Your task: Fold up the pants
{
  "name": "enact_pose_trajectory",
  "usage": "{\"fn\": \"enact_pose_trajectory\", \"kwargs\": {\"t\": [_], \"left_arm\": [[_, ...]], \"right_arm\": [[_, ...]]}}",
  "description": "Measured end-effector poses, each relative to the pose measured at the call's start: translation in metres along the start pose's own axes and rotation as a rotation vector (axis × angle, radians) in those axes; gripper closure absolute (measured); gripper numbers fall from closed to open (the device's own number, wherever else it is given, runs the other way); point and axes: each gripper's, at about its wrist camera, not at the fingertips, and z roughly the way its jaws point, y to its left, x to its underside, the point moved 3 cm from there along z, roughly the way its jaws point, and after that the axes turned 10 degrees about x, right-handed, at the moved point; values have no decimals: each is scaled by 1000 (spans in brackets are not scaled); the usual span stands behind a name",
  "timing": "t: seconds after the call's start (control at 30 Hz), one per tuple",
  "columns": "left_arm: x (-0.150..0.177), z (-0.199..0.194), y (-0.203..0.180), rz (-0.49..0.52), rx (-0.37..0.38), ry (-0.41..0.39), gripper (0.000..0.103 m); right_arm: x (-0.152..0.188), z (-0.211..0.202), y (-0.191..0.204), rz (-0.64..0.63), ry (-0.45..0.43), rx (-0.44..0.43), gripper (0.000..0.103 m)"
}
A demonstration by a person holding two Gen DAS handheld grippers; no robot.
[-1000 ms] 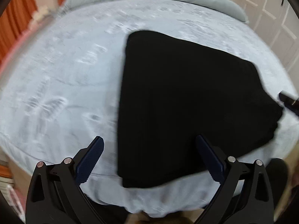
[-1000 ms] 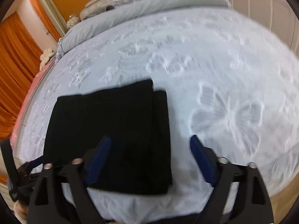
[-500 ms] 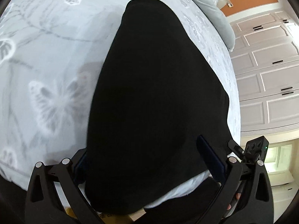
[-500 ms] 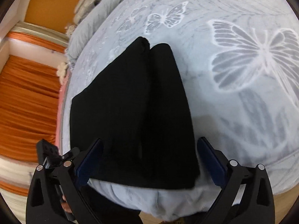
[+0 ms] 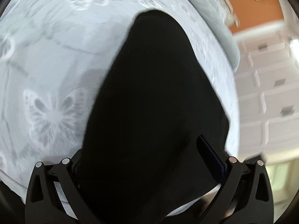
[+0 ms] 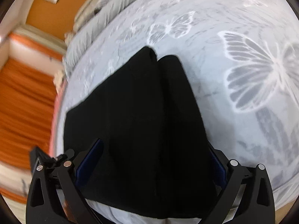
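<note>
The black pants (image 5: 149, 102) lie folded on the pale blue butterfly bedspread (image 5: 46, 65) near the bed's front edge. My left gripper (image 5: 147, 160) is open, its jaws spread around the near left part of the pants; its left fingertip is hidden under the cloth. In the right wrist view the pants (image 6: 140, 121) show a lengthwise fold line. My right gripper (image 6: 153, 158) is open, jaws wide around the near right part of the pants. The left gripper's body (image 6: 46, 160) shows at the left there.
Grey pillows (image 6: 104, 15) lie at the head of the bed. Orange curtains (image 6: 22, 102) hang on the left side, white wardrobe doors (image 5: 271, 97) stand on the right. The bedspread's edge (image 6: 130, 212) drops off just below the pants.
Both grippers have come down and forward from above the bed to the near edge of the pants, jaws still wide. The pants have not moved.
</note>
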Motion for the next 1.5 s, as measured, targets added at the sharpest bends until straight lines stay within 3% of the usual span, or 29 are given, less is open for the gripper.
{"fn": "enact_pose_trajectory", "kwargs": {"t": [0.17,0.3,0.4,0.53,0.57,0.6,0.63,0.67,0.7,0.77,0.87,1.1,1.2,1.33,1.43,1.47,1.5], "left_arm": [[-1,-1,1,-35,17,22,5],[-1,6,-14,53,-32,76,5],[-5,12,-19,93,-45,121,5],[-5,16,-19,156,-44,175,5],[-4,15,-19,170,-39,182,6],[-2,14,-19,177,-51,177,18],[-1,9,-18,192,-95,159,28],[-1,5,-17,201,-94,150,40],[0,2,-15,190,-73,145,51],[-1,-3,-15,171,-55,135,59],[7,-15,-24,216,-99,115,69],[49,-52,-55,361,-196,125,70],[63,-48,-45,372,-245,136,69],[68,-41,-39,362,-271,120,67],[67,-39,-38,361,-294,111,58],[67,-40,-36,360,-306,102,48],[65,-33,-39,358,-312,99,45]], "right_arm": [[-2,3,2,2,6,7,5],[-6,5,9,-19,18,-6,7],[-12,10,8,-6,45,-43,5],[-16,17,12,-53,77,-29,5],[-16,17,12,-56,69,-30,5],[-14,15,13,-55,57,-29,6],[-13,14,14,-67,48,2,15],[-12,13,16,-79,45,17,43],[-11,10,17,-80,48,-14,58],[-7,1,21,-94,35,-17,62],[0,-14,34,-143,1,-3,65],[34,-61,37,-191,-6,-39,66],[46,-49,17,-151,32,-4,64],[45,-36,-2,-76,59,-28,60],[46,-30,-3,-82,69,-6,49],[50,-29,-4,-72,70,-2,44],[52,-29,-8,-58,75,-7,43]]}}
